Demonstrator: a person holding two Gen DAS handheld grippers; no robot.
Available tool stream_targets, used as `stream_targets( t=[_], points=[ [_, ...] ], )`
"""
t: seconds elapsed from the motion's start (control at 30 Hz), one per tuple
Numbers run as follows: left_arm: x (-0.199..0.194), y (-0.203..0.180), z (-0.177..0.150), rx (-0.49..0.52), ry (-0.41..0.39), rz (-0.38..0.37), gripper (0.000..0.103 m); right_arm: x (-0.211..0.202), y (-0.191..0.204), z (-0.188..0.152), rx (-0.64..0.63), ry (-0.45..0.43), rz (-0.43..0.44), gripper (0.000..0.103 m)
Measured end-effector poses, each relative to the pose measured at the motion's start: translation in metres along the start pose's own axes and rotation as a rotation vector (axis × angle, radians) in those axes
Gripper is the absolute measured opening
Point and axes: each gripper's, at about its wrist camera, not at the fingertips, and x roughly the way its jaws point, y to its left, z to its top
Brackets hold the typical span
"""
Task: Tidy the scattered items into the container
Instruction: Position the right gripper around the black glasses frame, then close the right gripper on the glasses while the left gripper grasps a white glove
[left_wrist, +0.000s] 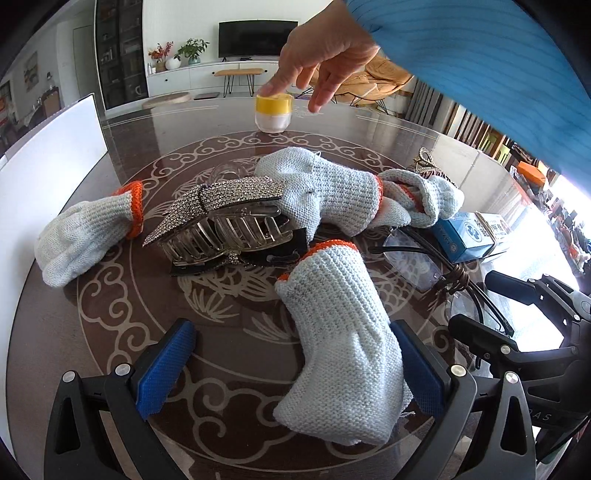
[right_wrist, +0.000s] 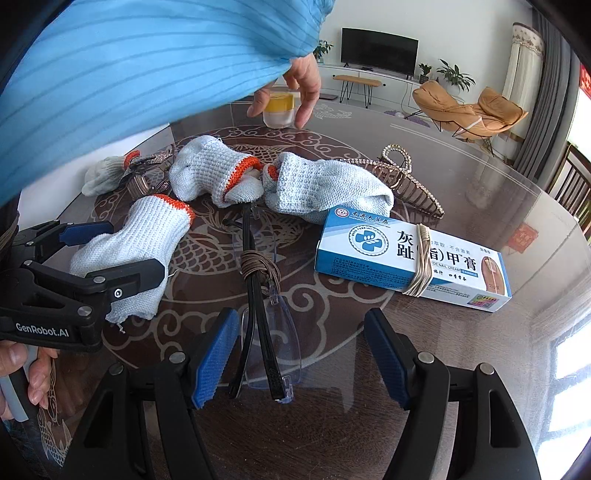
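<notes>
Several pale knit gloves with orange cuffs lie on the glass table. My left gripper (left_wrist: 291, 365) is open, its jaws either side of the nearest glove (left_wrist: 340, 332). My right gripper (right_wrist: 301, 358) is open around folded glasses (right_wrist: 264, 321) bound with a hair tie. A rhinestone hair clip (left_wrist: 221, 218) lies mid-table. A blue and white cream box (right_wrist: 410, 256) and a second clip (right_wrist: 410, 181) lie to the right. A bare hand (left_wrist: 321, 55) hovers over a yellow-lidded jar (left_wrist: 274, 112). The white container (left_wrist: 48, 166) stands at the left.
The round table (right_wrist: 480, 177) has a patterned brown glass top. The blue-sleeved arm (left_wrist: 480, 66) reaches across above the items. Orange chairs (right_wrist: 469, 110) and a TV stand are beyond the table.
</notes>
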Motion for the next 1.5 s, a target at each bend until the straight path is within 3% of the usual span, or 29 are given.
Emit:
stream_targets(
  t=[0.4, 0.57, 0.7, 0.83, 0.9, 1.0, 1.13, 1.27, 1.3, 1.33, 1.37, 1.4, 1.43, 1.5],
  points=[
    [-0.005, 0.005, -0.005, -0.005, -0.010, -0.028, 0.103, 0.000, -0.001, 0.000, 0.000, 0.000, 0.000, 0.071],
    [-0.018, 0.012, -0.021, 0.003, -0.006, -0.055, 0.103, 0.001, -0.001, 0.000, 0.000, 0.000, 0.000, 0.071],
    [-0.035, 0.030, -0.035, -0.087, -0.007, -0.112, 0.103, 0.001, -0.001, 0.000, 0.000, 0.000, 0.000, 0.071],
    [-0.042, 0.032, -0.016, -0.125, 0.032, -0.152, 0.103, 0.000, -0.001, 0.000, 0.000, 0.000, 0.000, 0.071],
    [-0.039, 0.020, -0.003, -0.065, 0.043, -0.164, 0.103, 0.001, -0.001, 0.000, -0.002, 0.000, -0.002, 0.072],
    [-0.019, -0.012, 0.010, 0.128, 0.118, -0.141, 0.103, 0.002, -0.004, 0.000, 0.000, -0.001, 0.020, 0.073],
    [0.004, -0.045, 0.006, 0.372, 0.145, -0.031, 0.103, 0.002, -0.013, 0.005, 0.030, 0.011, 0.142, 0.073],
    [0.005, -0.043, 0.008, 0.349, 0.127, -0.047, 0.102, 0.004, -0.004, 0.009, -0.001, -0.005, 0.179, 0.067],
    [0.005, -0.040, 0.007, 0.318, 0.123, -0.070, 0.097, 0.004, 0.000, 0.009, -0.027, -0.001, 0.148, 0.044],
    [0.002, -0.035, 0.007, 0.287, 0.107, -0.074, 0.083, 0.003, 0.002, 0.011, -0.048, 0.003, 0.122, 0.019],
    [-0.002, -0.032, 0.006, 0.258, 0.095, -0.055, 0.068, 0.002, 0.000, 0.012, -0.029, 0.003, 0.131, 0.005],
    [-0.006, -0.028, 0.004, 0.228, 0.091, -0.038, 0.060, 0.001, -0.004, 0.012, 0.000, 0.014, 0.151, 0.004],
    [-0.009, -0.025, 0.002, 0.207, 0.090, -0.023, 0.042, 0.000, -0.006, 0.012, 0.011, 0.022, 0.159, 0.004],
    [-0.020, -0.017, -0.008, 0.160, 0.098, -0.019, 0.037, -0.004, -0.005, 0.010, 0.005, 0.037, 0.162, 0.004]
  ],
)
